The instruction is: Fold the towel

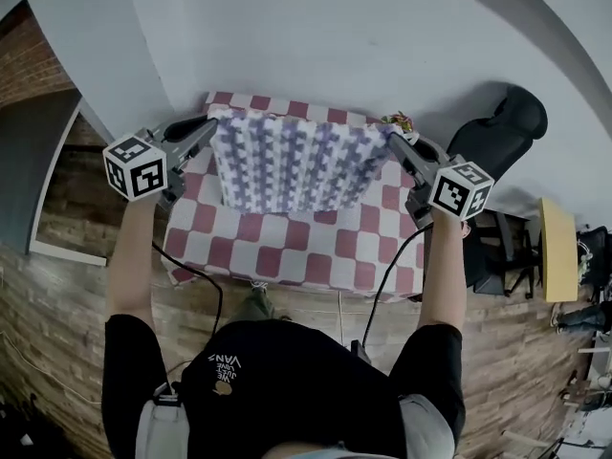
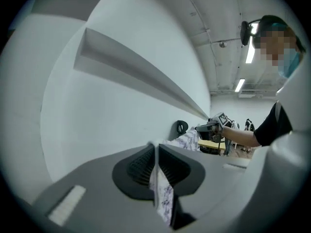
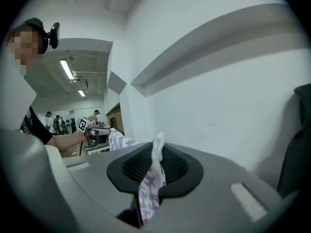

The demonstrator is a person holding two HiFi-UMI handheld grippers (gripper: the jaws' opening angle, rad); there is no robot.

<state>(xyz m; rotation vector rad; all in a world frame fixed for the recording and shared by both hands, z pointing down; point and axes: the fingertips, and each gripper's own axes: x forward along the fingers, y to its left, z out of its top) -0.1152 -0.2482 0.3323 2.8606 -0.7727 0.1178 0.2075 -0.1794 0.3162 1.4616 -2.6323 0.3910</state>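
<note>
towel (image 1: 296, 165): purple-and-white patterned sheet, held up in the air and spread flat, one top corner in each gripper.
towel's place: over the far half of the table (image 1: 287, 256), in front of the white wall (image 1: 316, 36); lower edge down toward the middle of the red-and-white checked cover, impossible to tell whether touching it.
left gripper (image 1: 205, 128): jaws narrow, clamped on the towel's left top corner, with a strip of cloth trailing down out of the pads.
right gripper (image 1: 394, 144): jaws narrow too, pinching the right top corner, with a tuft poking up past the fingertips.
key relation: top edge as the long axis, straight across from one set of fingers to the other, parallel to the table's far edge; cloth inward and downward from both grippers; neither hand nearer, one corner each.
coming move, as a judgement: likely corners brought together, or the sheet laid down toward the table's near edge; calls for a level grip on both sides to keep the edge straight.
head view alone: whole spread of the sheet, the table below, a black chair (image 1: 505, 127) off the table's far right corner.
gripper views alone: the pinch itself, ribbed pads closed on cloth; also the opposite gripper across the taut edge, and people far off in the room behind.
</note>
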